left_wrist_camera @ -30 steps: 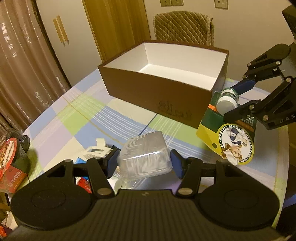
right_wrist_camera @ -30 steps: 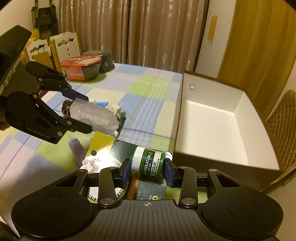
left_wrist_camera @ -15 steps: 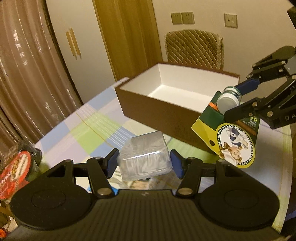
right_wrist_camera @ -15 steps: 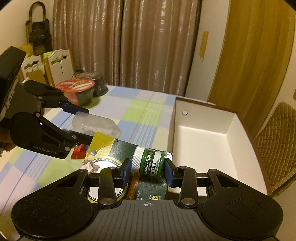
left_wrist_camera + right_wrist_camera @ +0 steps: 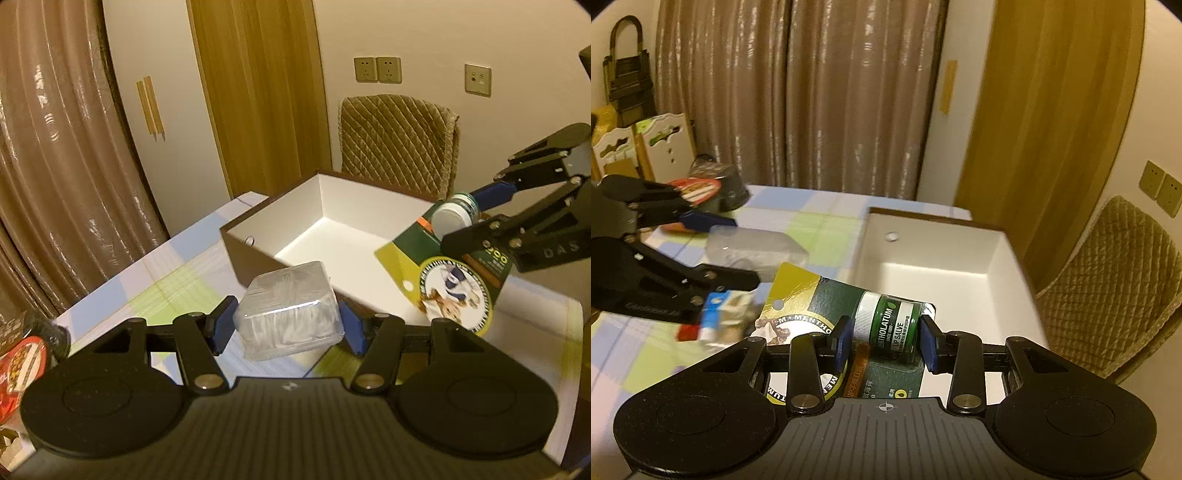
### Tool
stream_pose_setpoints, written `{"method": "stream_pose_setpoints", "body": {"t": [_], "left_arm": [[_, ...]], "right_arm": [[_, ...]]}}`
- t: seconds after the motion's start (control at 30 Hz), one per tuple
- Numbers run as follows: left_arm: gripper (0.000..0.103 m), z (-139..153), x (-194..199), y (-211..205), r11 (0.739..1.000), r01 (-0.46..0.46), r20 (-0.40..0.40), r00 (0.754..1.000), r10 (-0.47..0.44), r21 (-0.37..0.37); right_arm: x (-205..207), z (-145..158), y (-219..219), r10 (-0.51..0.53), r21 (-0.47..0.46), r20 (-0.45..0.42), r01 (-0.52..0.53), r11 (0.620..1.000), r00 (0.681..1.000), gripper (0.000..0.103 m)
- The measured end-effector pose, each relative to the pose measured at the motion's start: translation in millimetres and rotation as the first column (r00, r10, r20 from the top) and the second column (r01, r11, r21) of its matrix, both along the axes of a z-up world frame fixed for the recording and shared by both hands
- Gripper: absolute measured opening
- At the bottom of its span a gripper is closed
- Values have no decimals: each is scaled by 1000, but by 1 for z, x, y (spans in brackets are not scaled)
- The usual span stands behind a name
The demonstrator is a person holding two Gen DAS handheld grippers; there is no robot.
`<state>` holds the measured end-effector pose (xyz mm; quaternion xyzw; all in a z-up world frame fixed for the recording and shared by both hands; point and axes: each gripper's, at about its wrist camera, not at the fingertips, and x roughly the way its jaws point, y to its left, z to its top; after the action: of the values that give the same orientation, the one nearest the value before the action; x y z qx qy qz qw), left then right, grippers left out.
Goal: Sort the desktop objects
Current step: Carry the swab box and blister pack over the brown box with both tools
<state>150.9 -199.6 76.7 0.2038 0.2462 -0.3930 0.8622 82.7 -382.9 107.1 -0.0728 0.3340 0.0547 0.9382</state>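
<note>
Now two tools: left tool [image 5: 286,325] clamps one clear pack [image 5: 290,312]; right tool [image 5: 886,341] clamps one salve jar [image 5: 888,328].

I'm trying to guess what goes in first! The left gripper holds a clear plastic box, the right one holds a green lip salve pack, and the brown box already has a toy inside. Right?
Not quite. The brown box is empty: the right wrist view shows only its bare white inside. The rest holds: the left gripper grips the clear plastic box, and the right gripper grips the green lip salve pack.
</note>
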Motion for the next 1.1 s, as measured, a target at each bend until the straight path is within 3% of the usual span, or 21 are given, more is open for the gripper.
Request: {"method": "stream_pose_setpoints", "body": {"t": [0.17,0.4,0.53,0.9,1.1], "left_arm": [[55,0,6,-48,999,-53,-23,998,53,-4],[55,-20,13,-122,996,-76,-62,995,79,52],[55,-37,15,-150,991,-88,-70,993,96,103],[55,-85,27,-180,962,-84,-61,993,103,259],[56,-97,34,-188,952,-69,-63,994,92,299]], "right_arm": [[32,-3,-57,-18,-1,-16,18,1000,1000,38],[70,-34,-107,11,-16,-116,-13,1000,993,38],[83,-54,-112,31,-46,-165,-40,998,986,38],[114,-101,-107,111,-156,-285,-160,975,952,38],[131,-119,-109,137,-169,-332,-201,965,933,38]]}}
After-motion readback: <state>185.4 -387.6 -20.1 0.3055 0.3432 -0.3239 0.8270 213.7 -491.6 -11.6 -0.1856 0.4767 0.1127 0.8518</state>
